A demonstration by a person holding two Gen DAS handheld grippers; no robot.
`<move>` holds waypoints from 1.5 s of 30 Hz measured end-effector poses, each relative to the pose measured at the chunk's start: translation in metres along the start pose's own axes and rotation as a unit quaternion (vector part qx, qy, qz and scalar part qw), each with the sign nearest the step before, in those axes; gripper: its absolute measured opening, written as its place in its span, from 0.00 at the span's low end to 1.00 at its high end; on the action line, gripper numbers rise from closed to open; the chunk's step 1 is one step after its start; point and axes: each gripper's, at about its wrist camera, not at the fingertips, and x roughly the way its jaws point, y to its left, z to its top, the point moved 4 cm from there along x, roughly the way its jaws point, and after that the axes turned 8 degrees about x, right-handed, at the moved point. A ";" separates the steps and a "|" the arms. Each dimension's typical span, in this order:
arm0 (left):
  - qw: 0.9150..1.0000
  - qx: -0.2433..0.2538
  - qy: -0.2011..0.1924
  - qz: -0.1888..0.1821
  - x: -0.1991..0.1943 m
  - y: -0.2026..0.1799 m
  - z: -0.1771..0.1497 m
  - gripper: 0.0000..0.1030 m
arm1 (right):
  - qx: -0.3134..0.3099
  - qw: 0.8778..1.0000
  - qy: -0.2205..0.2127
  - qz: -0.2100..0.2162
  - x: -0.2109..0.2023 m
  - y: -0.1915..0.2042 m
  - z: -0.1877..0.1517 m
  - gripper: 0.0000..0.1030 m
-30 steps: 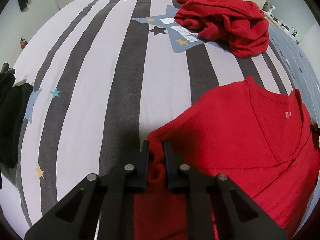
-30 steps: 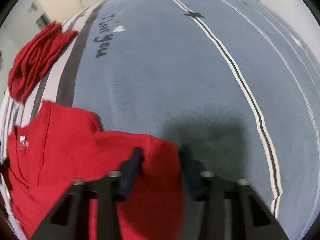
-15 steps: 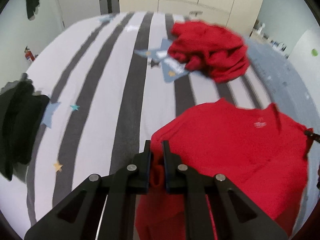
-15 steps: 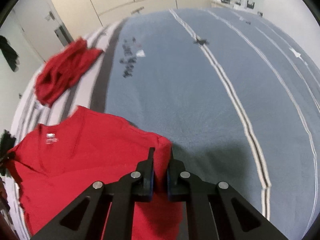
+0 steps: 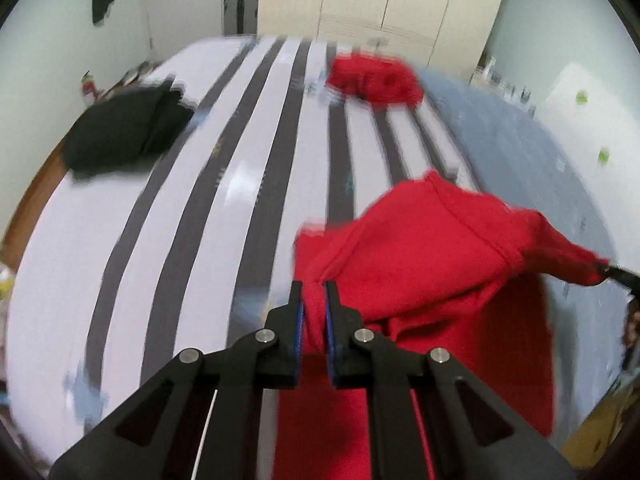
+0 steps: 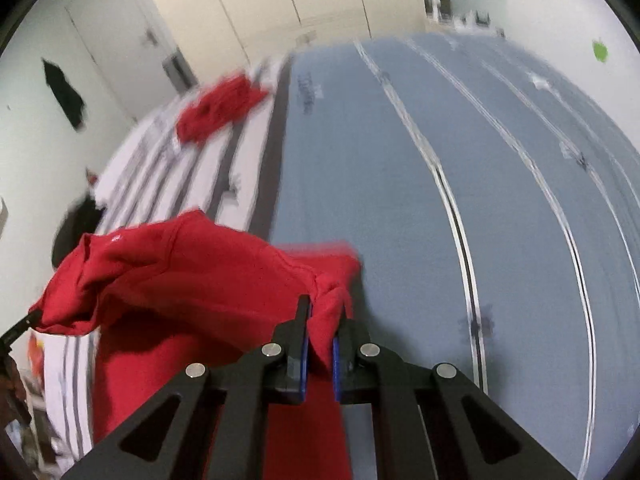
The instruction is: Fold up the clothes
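A red V-neck shirt [image 5: 432,248] hangs lifted above the bed, stretched between my two grippers. My left gripper [image 5: 313,300] is shut on one shoulder corner of it. My right gripper [image 6: 322,320] is shut on the other shoulder corner of the shirt [image 6: 192,276]. The cloth sags between them and its lower part drops out of view below. The right gripper's tip [image 5: 618,276] shows at the right edge of the left wrist view, and the left gripper's tip [image 6: 18,330] at the left edge of the right wrist view.
A crumpled red garment [image 5: 374,78] lies at the far end of the striped bedcover [image 5: 192,216]. A black garment [image 5: 124,132] lies at the bed's left edge. A blue-grey cover [image 6: 400,184] spans the right side. Wardrobes [image 5: 384,4] stand behind.
Both grippers have risen and pulled the shirt up off the bed. The right gripper, open a second ago, closed on the shirt's corner. The views now tilt toward the wardrobes.
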 end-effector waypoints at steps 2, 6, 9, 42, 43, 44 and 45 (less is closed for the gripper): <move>0.999 0.016 0.046 0.018 0.024 -0.002 -0.044 0.07 | 0.002 0.999 0.042 -0.020 0.002 -0.018 -0.045 0.07; 0.995 -0.015 0.096 0.029 0.061 0.010 -0.078 0.10 | 0.010 0.992 0.116 -0.047 0.044 -0.040 -0.102 0.08; 0.995 -0.039 0.086 0.042 0.054 0.018 -0.074 0.23 | 0.014 0.992 0.114 -0.048 0.048 -0.042 -0.100 0.08; 0.995 0.096 0.036 -0.008 0.129 -0.123 0.012 0.18 | -0.100 0.991 0.067 0.051 0.098 0.075 -0.066 0.39; 0.995 0.092 0.033 -0.006 0.129 -0.122 0.010 0.12 | -0.104 0.991 0.069 0.049 0.099 0.075 -0.069 0.32; 0.996 0.088 0.029 -0.003 0.129 -0.121 0.009 0.11 | -0.109 0.991 0.066 0.048 0.099 0.076 -0.070 0.24; 0.996 0.085 0.026 -0.001 0.129 -0.119 0.007 0.09 | -0.113 0.991 0.062 0.047 0.099 0.078 -0.071 0.19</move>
